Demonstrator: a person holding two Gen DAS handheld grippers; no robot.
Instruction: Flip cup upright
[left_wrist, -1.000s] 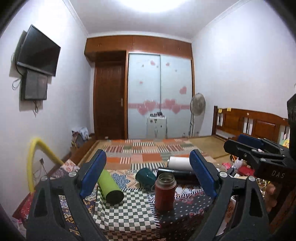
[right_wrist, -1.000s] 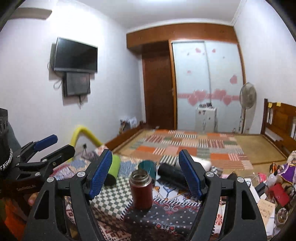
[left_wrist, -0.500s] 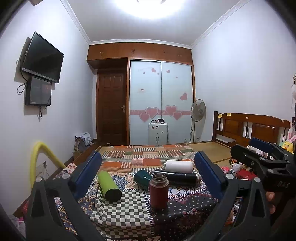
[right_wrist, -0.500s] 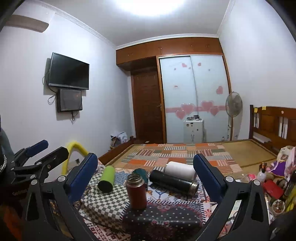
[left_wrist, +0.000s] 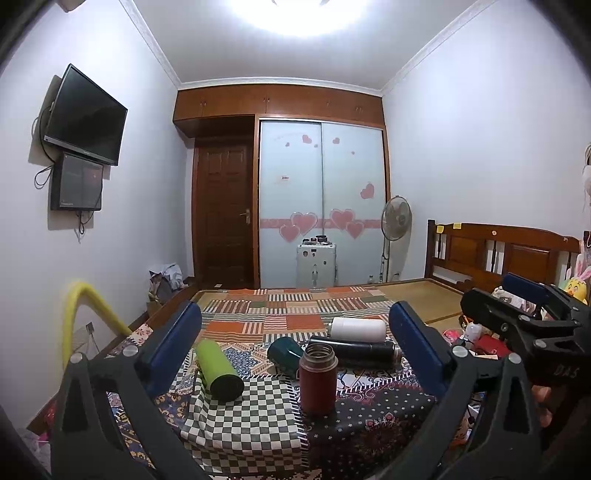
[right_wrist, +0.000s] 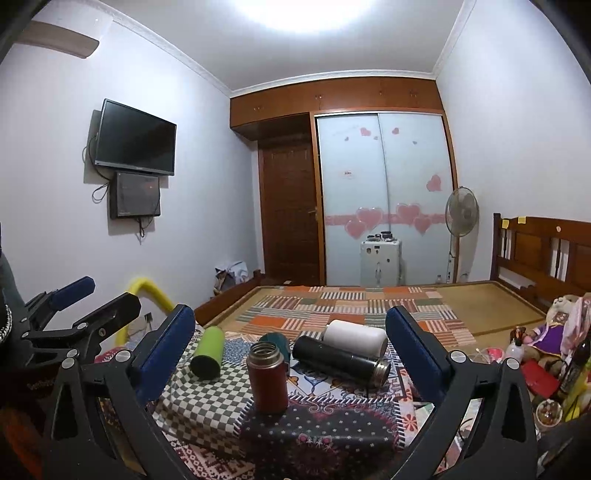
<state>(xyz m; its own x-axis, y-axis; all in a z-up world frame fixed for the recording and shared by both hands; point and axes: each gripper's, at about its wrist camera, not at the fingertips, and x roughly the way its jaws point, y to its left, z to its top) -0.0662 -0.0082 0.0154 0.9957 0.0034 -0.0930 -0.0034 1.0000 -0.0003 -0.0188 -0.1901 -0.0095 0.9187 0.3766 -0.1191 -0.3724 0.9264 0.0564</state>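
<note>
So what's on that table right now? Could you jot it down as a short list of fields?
standing: red flask, upright, mouth open
lying: green bottle; teal cup; black flask; white bottle
surface: patchwork cloth on the table
left gripper: open, holds nothing
right gripper: open, holds nothing
background: bed, fan, wall TV

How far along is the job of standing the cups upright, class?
Done: the red flask stands upright, mouth open.
In hand: nothing; the left gripper and right gripper are both open, away from the table.
Left: the green bottle, dark green cup, black flask and white bottle all lie on their sides on the patterned cloth.
</note>
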